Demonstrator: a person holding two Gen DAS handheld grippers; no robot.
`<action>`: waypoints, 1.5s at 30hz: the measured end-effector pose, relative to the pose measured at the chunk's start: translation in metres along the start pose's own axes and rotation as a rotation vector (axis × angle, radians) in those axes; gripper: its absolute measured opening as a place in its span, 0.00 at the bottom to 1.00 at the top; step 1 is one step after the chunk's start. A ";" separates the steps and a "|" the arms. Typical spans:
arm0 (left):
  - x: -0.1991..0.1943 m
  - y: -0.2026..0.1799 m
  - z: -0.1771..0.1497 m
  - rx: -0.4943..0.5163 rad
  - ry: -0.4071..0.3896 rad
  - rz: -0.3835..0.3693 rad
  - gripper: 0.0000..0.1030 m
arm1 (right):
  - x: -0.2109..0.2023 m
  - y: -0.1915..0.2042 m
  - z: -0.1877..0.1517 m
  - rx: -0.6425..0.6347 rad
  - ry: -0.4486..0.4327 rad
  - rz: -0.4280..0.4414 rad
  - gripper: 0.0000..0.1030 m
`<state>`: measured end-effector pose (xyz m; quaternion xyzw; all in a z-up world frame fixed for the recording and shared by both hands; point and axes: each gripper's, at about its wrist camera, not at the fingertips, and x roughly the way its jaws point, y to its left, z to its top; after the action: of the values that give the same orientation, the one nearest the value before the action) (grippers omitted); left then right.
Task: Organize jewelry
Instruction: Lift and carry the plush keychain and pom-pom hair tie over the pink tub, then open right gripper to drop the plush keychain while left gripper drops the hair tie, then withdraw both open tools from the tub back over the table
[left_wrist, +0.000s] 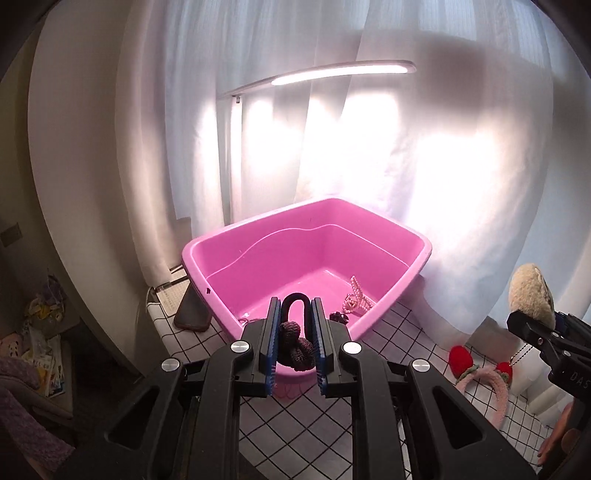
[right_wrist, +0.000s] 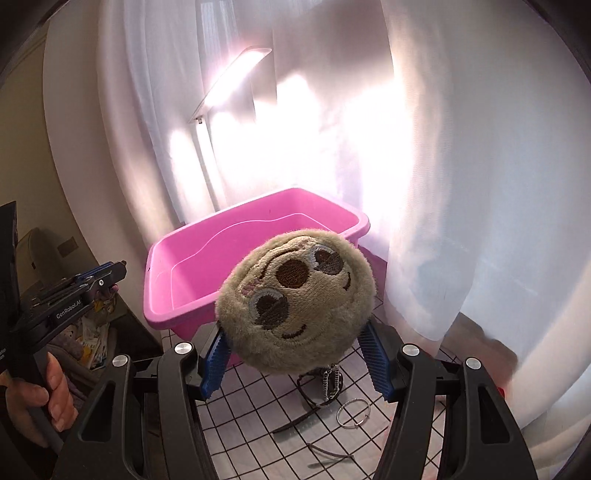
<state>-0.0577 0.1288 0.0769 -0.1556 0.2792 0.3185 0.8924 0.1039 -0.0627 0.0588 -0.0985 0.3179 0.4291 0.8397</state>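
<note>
My left gripper is shut on a dark hair clip with brown knitted balls, held over the near rim of the pink tub. A pearl hair claw and a small dark piece lie inside the tub. My right gripper is shut on a beige plush face keychain, held above the checked tablecloth in front of the tub. Its chain and ring hang below. The right gripper also shows in the left wrist view.
A pink fuzzy headband with red strawberries lies on the checked tablecloth right of the tub. A dark phone-like slab lies left of the tub. White curtains and a lit desk lamp stand behind. Clutter lies on the floor at left.
</note>
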 end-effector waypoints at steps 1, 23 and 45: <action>0.010 0.008 0.008 0.008 0.005 -0.010 0.16 | 0.010 0.005 0.008 0.009 -0.005 -0.011 0.58; 0.179 0.053 0.047 0.034 0.287 -0.071 0.18 | 0.204 0.070 0.083 -0.080 0.249 -0.033 0.59; 0.190 0.057 0.042 0.048 0.314 -0.019 0.73 | 0.220 0.054 0.073 -0.079 0.328 -0.137 0.69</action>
<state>0.0440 0.2821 -0.0090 -0.1848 0.4211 0.2750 0.8443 0.1891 0.1477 -0.0148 -0.2217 0.4261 0.3610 0.7993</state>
